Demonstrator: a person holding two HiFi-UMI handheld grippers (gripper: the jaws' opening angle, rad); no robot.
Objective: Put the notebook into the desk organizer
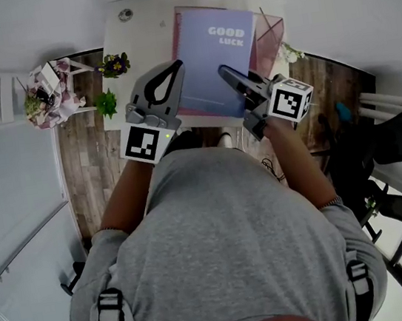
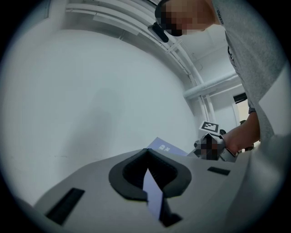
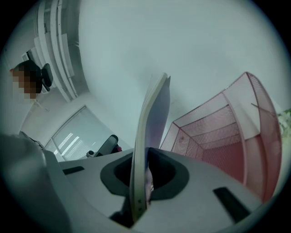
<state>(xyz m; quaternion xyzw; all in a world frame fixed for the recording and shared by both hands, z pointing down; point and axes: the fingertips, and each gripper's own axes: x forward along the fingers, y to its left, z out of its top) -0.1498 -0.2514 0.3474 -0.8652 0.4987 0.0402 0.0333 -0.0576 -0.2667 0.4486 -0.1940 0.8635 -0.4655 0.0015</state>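
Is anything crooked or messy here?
Nothing is spilled or broken. The notebook just isn't in the organizer yet: the left claw and right claw hold it up by its edges.

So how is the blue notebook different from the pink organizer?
The notebook is blue with white words on it; the organizer is pink. The notebook is flat and solid; the organizer is see-through mesh. The notebook is held by the left gripper and the right gripper; the organizer stands on the desk. Both have straight edges and corners.
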